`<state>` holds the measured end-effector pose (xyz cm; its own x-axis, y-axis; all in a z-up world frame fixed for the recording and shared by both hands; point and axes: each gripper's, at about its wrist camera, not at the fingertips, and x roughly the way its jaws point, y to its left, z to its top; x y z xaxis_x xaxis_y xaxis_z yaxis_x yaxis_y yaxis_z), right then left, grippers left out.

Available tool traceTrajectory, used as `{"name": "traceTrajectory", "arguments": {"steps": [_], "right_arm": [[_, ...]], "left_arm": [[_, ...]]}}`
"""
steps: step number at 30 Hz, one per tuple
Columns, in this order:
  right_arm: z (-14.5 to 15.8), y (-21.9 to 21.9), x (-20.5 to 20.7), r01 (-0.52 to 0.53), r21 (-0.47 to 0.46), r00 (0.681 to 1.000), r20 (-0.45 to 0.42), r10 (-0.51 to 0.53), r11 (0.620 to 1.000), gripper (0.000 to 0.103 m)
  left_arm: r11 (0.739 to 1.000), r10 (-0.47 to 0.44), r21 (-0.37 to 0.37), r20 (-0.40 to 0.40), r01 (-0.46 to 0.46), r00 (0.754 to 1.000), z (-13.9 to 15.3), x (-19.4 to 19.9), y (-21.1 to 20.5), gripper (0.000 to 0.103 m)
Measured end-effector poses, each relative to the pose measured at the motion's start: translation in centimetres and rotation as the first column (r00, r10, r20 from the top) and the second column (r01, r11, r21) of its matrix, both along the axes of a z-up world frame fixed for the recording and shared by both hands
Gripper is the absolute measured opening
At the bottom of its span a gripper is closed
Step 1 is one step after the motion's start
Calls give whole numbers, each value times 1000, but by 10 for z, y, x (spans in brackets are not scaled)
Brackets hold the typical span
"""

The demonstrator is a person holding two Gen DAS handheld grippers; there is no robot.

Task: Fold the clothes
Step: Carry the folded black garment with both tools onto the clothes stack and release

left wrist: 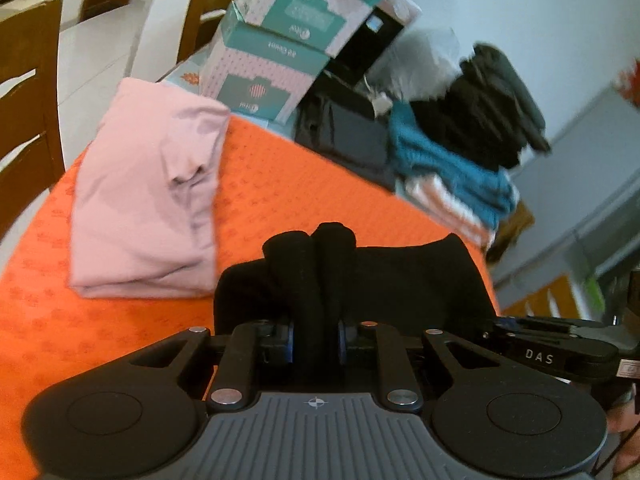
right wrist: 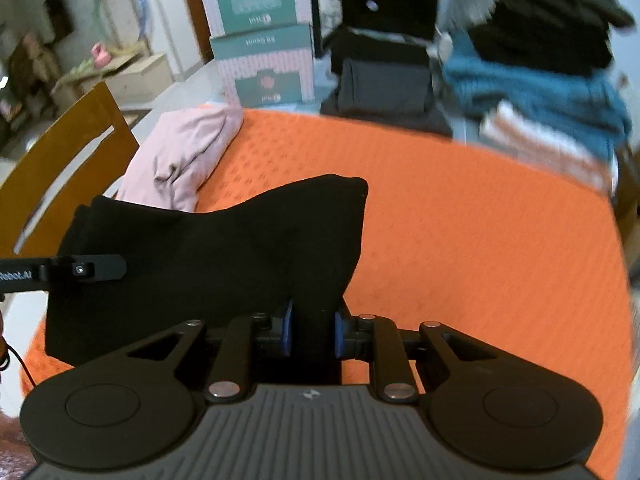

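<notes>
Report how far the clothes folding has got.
Done: a pink garment lies folded on the orange cloth, and a folded dark stack sits behind it. In hand: both the left gripper and right gripper are clamped on a black garment, lifted partway. Left: the heaped teal and black clothes look unfolded.

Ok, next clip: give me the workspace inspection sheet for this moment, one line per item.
Surface: orange cloth covers the table.
Job's things: black garment bunched and held up at the near edge; folded pink garment at the left.
Clutter: stacked teal boxes, dark folded clothes, mixed clothes pile at the far side.
Grippers: left claw shut on black garment; right claw likewise.
Cables: thin black cable at the right view's left edge.
Surroundings: wooden chair, white walls.
</notes>
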<state>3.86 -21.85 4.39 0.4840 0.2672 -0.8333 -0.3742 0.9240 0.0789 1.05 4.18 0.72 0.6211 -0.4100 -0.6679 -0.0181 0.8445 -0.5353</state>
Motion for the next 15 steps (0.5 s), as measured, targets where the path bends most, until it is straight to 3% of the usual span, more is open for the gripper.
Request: {"name": "traceTrajectory", "arguments": {"steps": [7, 10, 15], "right_arm": [[34, -17, 81, -176, -131, 979, 82, 187, 976, 22], [48, -16, 122, -253, -199, 953, 121, 279, 947, 22], [63, -15, 195, -357, -291, 895, 165, 414, 888, 22]], "left_arm": [[989, 126, -82, -6, -126, 992, 15, 34, -42, 21], [979, 173, -105, -6, -172, 985, 21, 59, -59, 21], [942, 296, -163, -12, -294, 955, 33, 116, -78, 21]]}}
